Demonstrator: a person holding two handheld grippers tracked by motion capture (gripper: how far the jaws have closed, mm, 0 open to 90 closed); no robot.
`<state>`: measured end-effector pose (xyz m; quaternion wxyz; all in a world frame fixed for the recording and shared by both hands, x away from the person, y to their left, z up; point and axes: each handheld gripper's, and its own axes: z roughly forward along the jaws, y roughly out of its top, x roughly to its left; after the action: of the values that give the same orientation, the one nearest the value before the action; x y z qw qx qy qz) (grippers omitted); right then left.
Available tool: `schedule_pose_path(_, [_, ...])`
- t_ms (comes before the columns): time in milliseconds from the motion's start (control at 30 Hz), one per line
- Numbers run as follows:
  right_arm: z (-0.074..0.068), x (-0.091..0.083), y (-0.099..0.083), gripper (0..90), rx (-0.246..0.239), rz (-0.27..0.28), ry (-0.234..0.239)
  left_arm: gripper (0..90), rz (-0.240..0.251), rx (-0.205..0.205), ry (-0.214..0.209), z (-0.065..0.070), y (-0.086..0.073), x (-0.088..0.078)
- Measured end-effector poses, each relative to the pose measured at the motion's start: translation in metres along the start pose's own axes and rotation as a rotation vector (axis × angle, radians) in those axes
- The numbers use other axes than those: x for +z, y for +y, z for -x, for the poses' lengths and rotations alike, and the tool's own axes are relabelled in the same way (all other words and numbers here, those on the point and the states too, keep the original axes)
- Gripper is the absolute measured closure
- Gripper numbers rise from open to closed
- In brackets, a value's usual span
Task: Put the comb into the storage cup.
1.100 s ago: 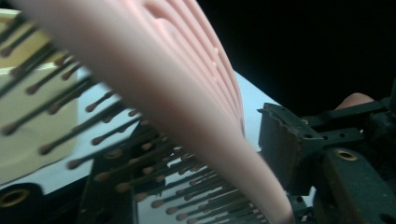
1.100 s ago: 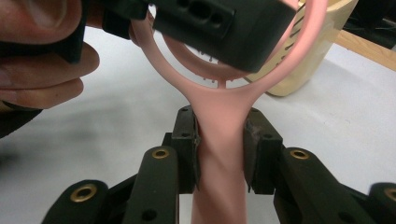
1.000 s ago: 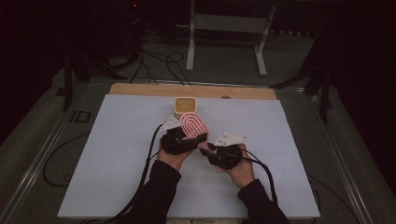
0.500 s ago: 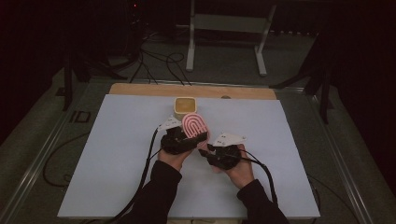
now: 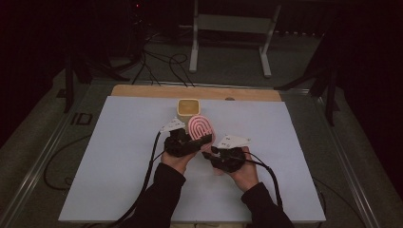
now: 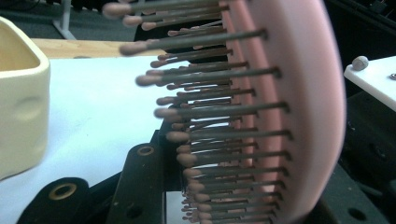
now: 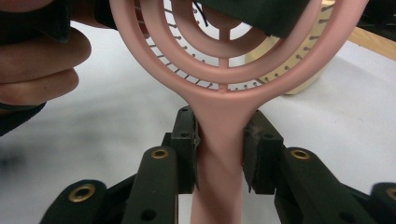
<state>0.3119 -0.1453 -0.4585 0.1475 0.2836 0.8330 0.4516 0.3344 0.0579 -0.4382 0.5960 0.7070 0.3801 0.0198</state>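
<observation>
Pink hairbrush (image 5: 201,127) gripped by both grippers near the table's (image 5: 119,156) far edge.
Left gripper (image 5: 190,142) clamps its head, right gripper (image 7: 219,154) its handle; opposed pulling may snap bristles (image 6: 210,112).

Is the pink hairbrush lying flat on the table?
No, the pink hairbrush stands up off the table, its handle pinched in the right tool.

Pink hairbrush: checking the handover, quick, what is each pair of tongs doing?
Left tongs: closed on the pink hairbrush, at its head.
Right tongs: closed on the brush handle.
</observation>
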Motion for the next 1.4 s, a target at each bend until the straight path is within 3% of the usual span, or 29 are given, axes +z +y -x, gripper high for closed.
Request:
schedule_pose_path(433, [0.0018, 0.0026, -0.0004, 44.1, 0.008, -0.018, -0.016, 62.7, 0.004, 0.012, 0.012, 0.0001, 0.0018, -0.0012])
schedule_pose_path(633, [0.0037, 0.0027, -0.0006, 35.3, 0.022, -0.017, -0.001, 62.7, 0.006, 0.012, 0.020, -0.0009, 0.0030, -0.0022])
schedule_pose_path(933, [0.0039, 0.0036, -0.0006, 13.5, 0.043, -0.017, -0.020, 62.8, 0.015, 0.012, 0.024, -0.0023, 0.0055, -0.0044])
schedule_pose_path(1033, [0.0038, 0.0034, -0.0004, 9.8, 0.049, -0.007, -0.010, 62.7, 0.017, 0.011, 0.023, -0.0026, 0.0056, -0.0046])
schedule_pose_path(1400, [0.0029, 0.0021, -0.0008, 9.1, 0.051, -0.010, -0.029, 62.8, 0.027, 0.010, 0.025, -0.0032, 0.0067, -0.0068])
